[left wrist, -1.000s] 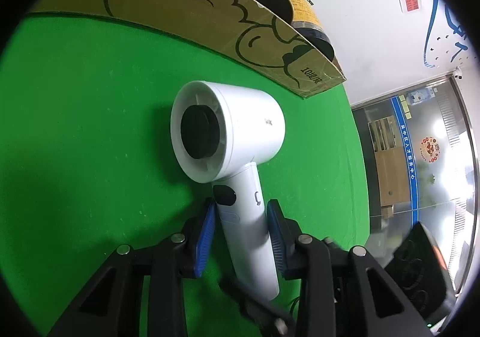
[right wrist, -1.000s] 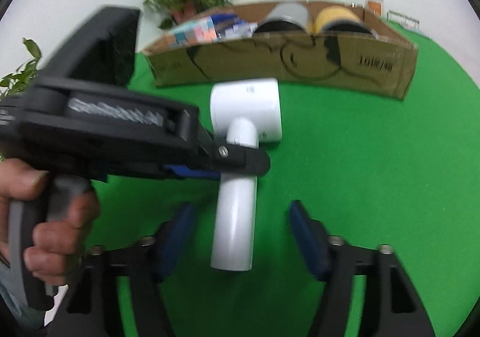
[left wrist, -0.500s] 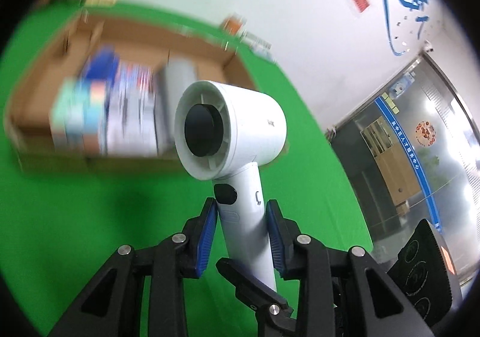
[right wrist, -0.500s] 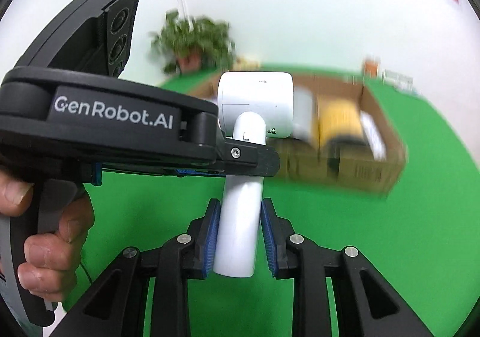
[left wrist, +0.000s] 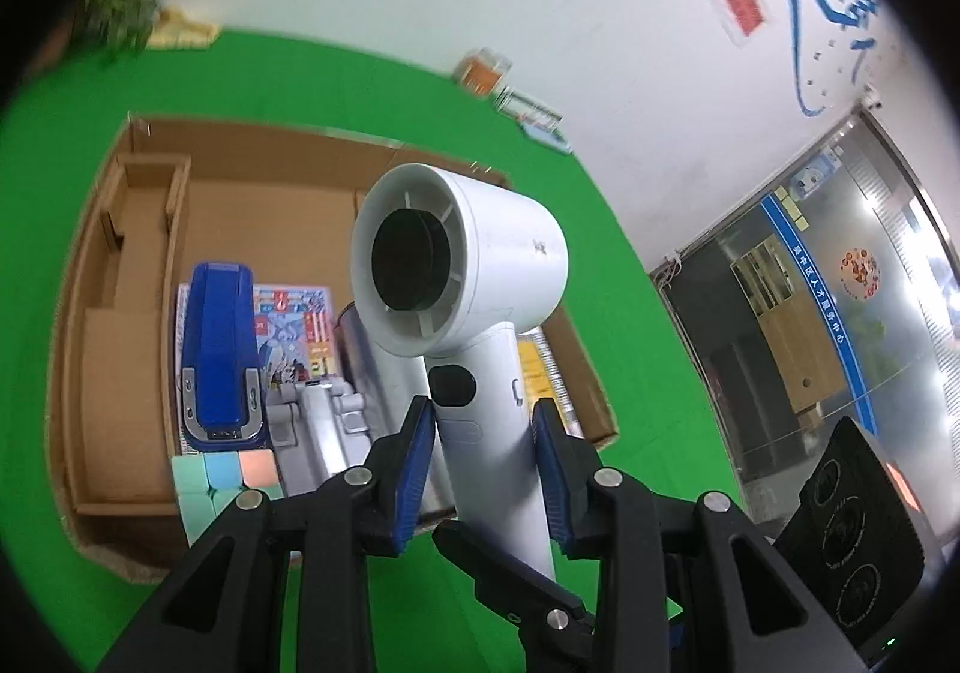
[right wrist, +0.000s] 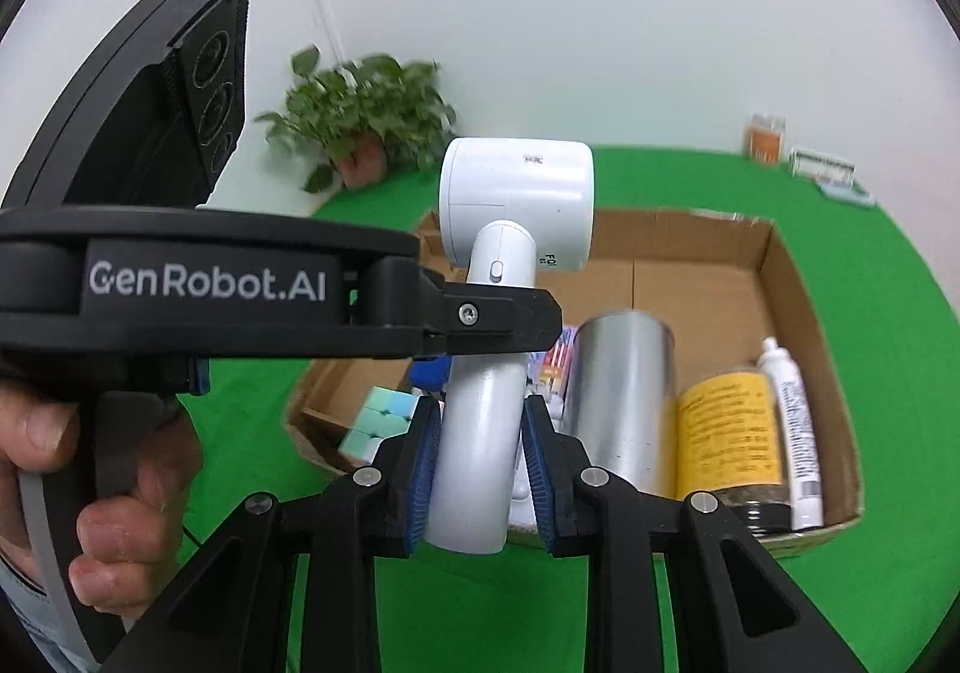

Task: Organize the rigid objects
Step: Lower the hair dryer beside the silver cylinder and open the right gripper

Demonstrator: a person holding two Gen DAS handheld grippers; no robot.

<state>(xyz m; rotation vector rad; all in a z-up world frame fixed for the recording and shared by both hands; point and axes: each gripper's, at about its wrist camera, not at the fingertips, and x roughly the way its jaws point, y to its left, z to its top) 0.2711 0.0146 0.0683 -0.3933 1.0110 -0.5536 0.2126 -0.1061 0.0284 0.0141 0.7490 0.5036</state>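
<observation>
Plainly, in the left wrist view the left tongs (left wrist: 483, 469) clamp the handle of the white hair dryer (left wrist: 462, 277), which is held up over the cardboard box (left wrist: 72, 325) on the green tabletop (left wrist: 36, 229). Below it in the box lie a blue stapler (left wrist: 219, 349), a printed booklet (left wrist: 294, 319) and a pastel cube (left wrist: 225, 472). In the right wrist view the right tongs (right wrist: 480, 469), just closed, pinch the handle's lower end; the left device reads "GenRobot.AI" (right wrist: 207, 283). A silver can (right wrist: 618, 397), a yellow-labelled jar (right wrist: 729, 439) and a white tube (right wrist: 792, 433) lie behind.
</observation>
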